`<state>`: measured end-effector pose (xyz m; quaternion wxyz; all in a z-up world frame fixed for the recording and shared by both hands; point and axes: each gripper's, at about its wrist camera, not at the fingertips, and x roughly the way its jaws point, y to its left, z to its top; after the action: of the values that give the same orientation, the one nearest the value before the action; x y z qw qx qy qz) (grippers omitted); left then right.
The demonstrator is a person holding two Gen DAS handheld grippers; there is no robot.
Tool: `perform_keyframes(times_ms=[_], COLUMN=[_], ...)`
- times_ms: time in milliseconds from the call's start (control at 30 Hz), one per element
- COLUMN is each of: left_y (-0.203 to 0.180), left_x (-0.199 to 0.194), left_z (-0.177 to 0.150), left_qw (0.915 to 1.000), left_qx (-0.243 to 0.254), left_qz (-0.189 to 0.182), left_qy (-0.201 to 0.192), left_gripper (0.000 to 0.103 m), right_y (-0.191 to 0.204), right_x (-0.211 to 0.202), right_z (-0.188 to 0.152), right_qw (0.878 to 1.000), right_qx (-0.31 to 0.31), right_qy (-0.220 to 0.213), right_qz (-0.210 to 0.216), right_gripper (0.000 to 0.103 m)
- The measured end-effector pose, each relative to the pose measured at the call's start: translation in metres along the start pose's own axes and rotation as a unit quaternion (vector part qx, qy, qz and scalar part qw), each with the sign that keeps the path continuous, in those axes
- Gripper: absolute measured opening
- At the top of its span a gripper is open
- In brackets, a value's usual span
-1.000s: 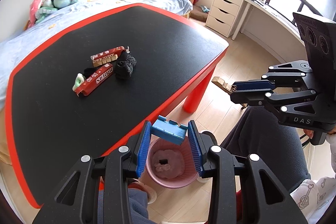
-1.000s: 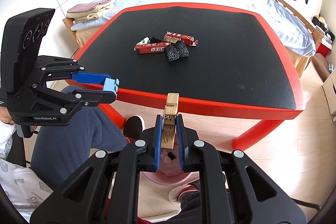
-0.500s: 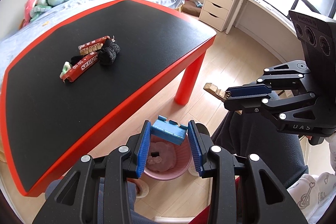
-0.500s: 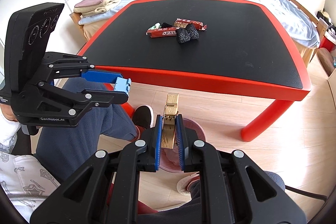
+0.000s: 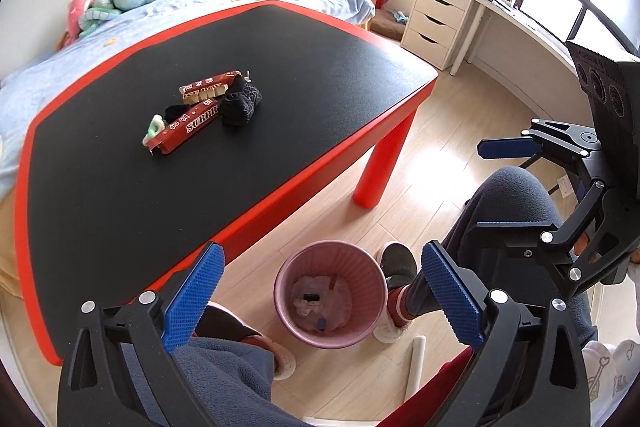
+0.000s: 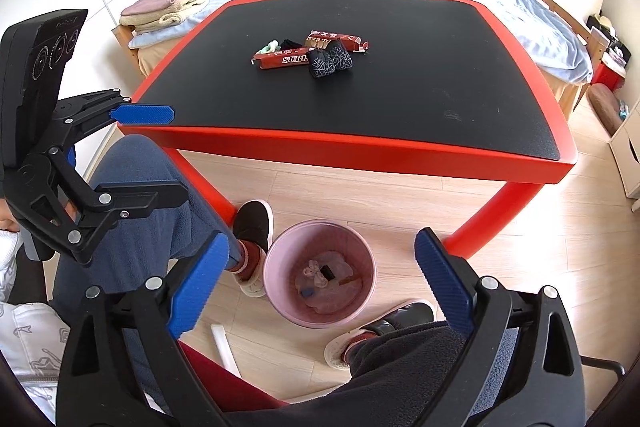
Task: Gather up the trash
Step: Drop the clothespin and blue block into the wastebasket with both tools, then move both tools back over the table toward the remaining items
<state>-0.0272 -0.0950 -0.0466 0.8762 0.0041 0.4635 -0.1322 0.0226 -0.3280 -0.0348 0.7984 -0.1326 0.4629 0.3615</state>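
- Your left gripper (image 5: 320, 301) hangs over the pink ribbed bin (image 5: 362, 277) on the floor; its jaws are opening, with nothing between them.
- Your right gripper (image 6: 320, 287) is the same: jaws opening, holding nothing.
- Inside the bin lie crumpled pale scraps (image 6: 320, 273).
- On the bench (image 5: 120, 207) the trash stays in one heap: two red wrappers (image 5: 188, 123) and a black bundle (image 5: 240, 105).

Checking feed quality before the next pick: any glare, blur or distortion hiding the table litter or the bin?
Left wrist view: sharp; window glare on the floor only; red wrappers readable; fisheye bends the table edge.
Right wrist view: even light, no blur; pink bin contents clear; black corner vignette.
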Motion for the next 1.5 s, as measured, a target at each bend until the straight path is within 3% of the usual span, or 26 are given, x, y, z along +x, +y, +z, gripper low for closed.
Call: perform_keyframes(times_ms=[767,1500], left_y=[0.023,0.075], left_x=[-0.012,-0.015], left_z=[0.001,0.037], left_qw=[0.9994,0.9976], left_qx=[-0.026,-0.039], left_qz=[0.019,0.052], left_qy=[-0.009,-0.026], left_gripper=[0.095,0.095], right_y=[0.003,0.003], right_x=[0.004,0.020], right_z=[0.014,0.075], right_qw=[1.000,0.999], right_qx=[-0.007,-0.032], right_qy=[-0.002,-0.016], right_qz=[0.014,0.020], right_gripper=[0.097,0.097])
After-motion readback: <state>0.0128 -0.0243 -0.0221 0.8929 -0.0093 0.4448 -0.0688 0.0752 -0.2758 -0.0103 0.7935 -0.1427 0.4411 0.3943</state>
